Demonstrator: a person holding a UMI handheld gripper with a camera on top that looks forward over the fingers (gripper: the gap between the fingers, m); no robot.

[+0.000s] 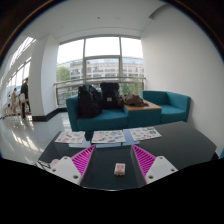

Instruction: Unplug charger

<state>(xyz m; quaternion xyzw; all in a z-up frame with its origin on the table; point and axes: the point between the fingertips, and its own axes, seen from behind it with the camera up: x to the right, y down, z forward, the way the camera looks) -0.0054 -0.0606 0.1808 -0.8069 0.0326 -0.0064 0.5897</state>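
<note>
A small pale block with pinkish marks (120,169), possibly the charger, lies on a dark table (175,140) between my two fingers, with a clear gap on each side. My gripper (113,160) is open; its magenta pads (84,158) stand wide apart left and right of the block. No cable or socket shows.
Several printed sheets (107,136) lie in a row across the table beyond the fingers. Behind the table stands a teal sofa (165,103) with dark bags (100,99) on it. Large windows fill the back wall. A person (23,96) stands far left.
</note>
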